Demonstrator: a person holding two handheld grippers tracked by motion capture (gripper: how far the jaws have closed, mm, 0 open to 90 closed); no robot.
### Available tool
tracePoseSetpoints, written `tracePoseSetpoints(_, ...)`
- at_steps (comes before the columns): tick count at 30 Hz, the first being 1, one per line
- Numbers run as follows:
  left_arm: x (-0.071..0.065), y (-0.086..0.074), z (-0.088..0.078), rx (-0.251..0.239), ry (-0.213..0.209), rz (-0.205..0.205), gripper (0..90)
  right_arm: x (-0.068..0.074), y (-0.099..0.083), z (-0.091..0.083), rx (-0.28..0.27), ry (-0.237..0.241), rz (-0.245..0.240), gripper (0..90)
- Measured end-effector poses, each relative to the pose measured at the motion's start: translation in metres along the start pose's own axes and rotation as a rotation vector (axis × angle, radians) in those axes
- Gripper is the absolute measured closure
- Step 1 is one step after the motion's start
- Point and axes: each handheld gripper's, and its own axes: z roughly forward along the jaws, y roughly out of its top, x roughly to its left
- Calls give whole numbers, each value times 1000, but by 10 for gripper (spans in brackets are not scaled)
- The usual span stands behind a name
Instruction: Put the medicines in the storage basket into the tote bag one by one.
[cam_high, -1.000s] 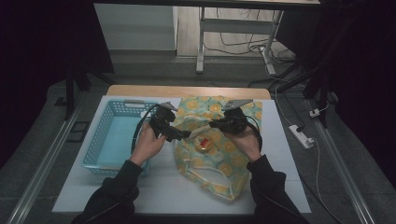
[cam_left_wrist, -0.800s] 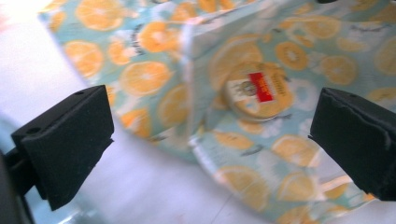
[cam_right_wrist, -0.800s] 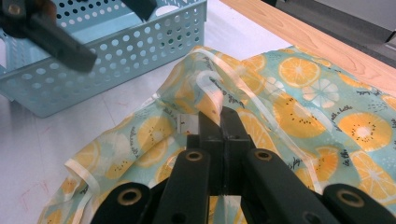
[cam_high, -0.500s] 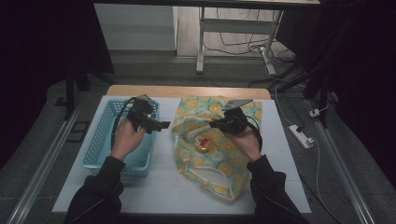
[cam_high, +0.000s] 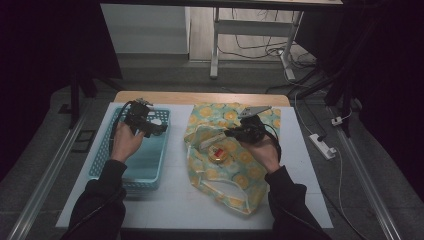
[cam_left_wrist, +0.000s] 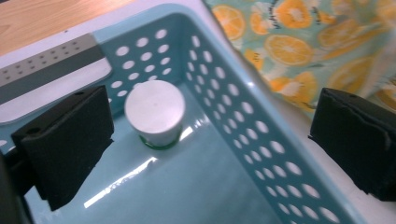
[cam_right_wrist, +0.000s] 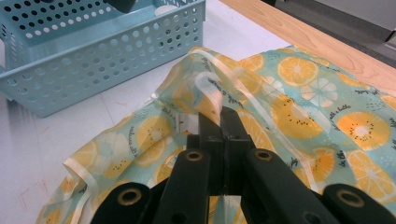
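Observation:
A light blue perforated basket (cam_high: 107, 175) stands at the table's left. My left gripper (cam_high: 152, 127) hovers over its far end, open, pads wide apart with nothing gripped (cam_left_wrist: 212, 140). A white round container (cam_left_wrist: 154, 114) stands below on the basket floor (cam_left_wrist: 196, 186). A bag with an orange-slice print (cam_high: 220, 175) lies in the middle. My right gripper (cam_high: 231, 133) is shut on a raised fold of the bag's rim (cam_right_wrist: 219, 121). A small red and yellow object (cam_high: 218, 152) lies in the bag's mouth.
A white mat (cam_high: 175, 205) covers the table, with a wooden edge (cam_high: 200, 97) at the back. A white power strip (cam_high: 322, 145) lies on the floor to the right. A metal frame (cam_high: 215, 45) stands behind the table.
My left gripper has moved left from the bag's mouth to above the basket. The right gripper has kept still on the bag.

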Motion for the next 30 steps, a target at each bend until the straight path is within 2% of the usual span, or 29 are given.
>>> tracePoseSetpoints(9,12,3,17,26,4,-38,0,0,0,0,-1,2,-1,900)
tracePoseSetpoints(17,20,5,30,59,53,-63,9,1,1,-1,-3,2,0,900)
tracePoseSetpoints(21,23,4,38,76,56,-88,17,1,1,-1,-3,2,-2,900)
tracePoseSetpoints(24,24,4,43,88,60,-85,30,1,1,-1,-5,3,-3,900)
tracePoseSetpoints(27,23,4,46,103,75,-79,86,1,1,-1,-4,3,-2,900)
tracePoseSetpoints(30,23,4,47,121,93,-82,211,1,1,-1,-4,4,-3,900)
